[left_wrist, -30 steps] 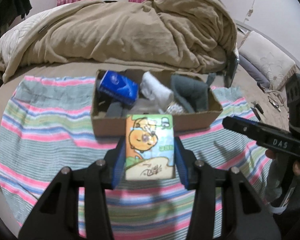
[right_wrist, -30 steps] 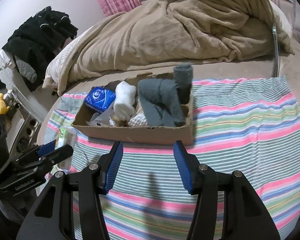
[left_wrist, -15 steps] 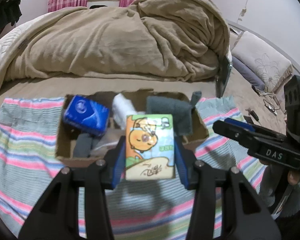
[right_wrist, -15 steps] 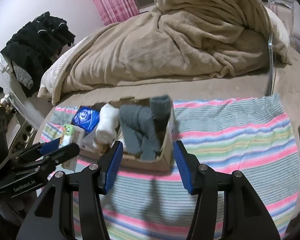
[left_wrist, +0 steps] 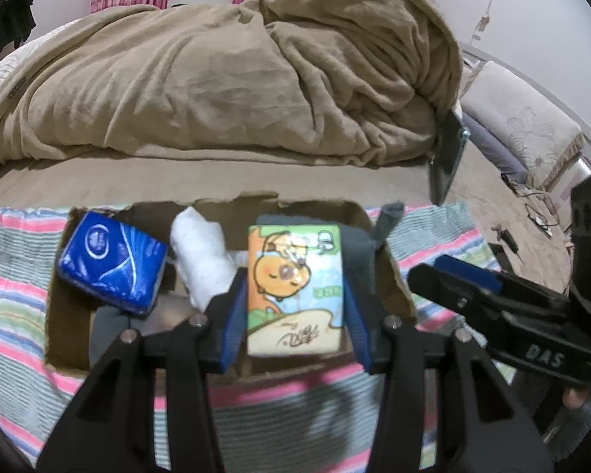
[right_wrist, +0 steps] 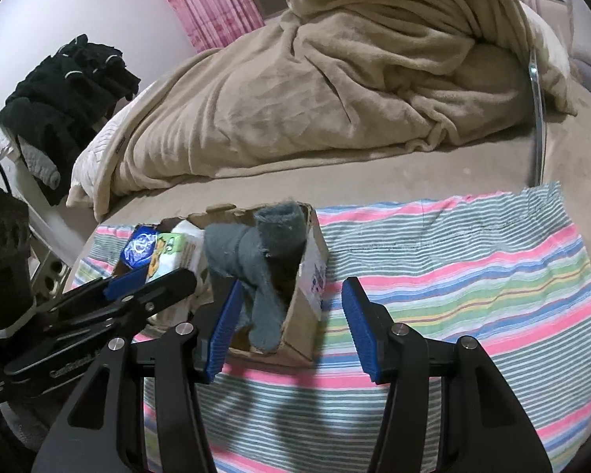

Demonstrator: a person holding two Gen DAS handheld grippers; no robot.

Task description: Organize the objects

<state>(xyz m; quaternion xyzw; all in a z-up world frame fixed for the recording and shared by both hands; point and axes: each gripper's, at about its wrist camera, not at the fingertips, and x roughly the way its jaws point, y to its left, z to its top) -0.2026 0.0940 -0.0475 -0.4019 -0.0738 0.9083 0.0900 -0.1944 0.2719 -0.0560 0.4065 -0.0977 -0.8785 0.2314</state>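
My left gripper [left_wrist: 293, 311] is shut on a cartoon tissue pack [left_wrist: 294, 289] and holds it over the open cardboard box [left_wrist: 398, 276]. The box holds a blue tissue pack [left_wrist: 112, 266], a white sock roll [left_wrist: 203, 260] and grey socks [right_wrist: 256, 260]. In the right wrist view the left gripper [right_wrist: 153, 276] with the cartoon pack [right_wrist: 165, 258] sits over the box [right_wrist: 307, 303]. My right gripper [right_wrist: 291, 323] is open and empty, just in front of the box's right end.
The box stands on a striped cloth [right_wrist: 453, 276] spread over the bed. A bunched tan blanket [left_wrist: 236, 79] lies behind it. Black clothes [right_wrist: 67, 90] hang at the far left. A pillow [left_wrist: 520, 126] lies at the right.
My left gripper has carried the cartoon pack forward from in front of the box to over its inside. My right gripper has moved closer to the box's right end.
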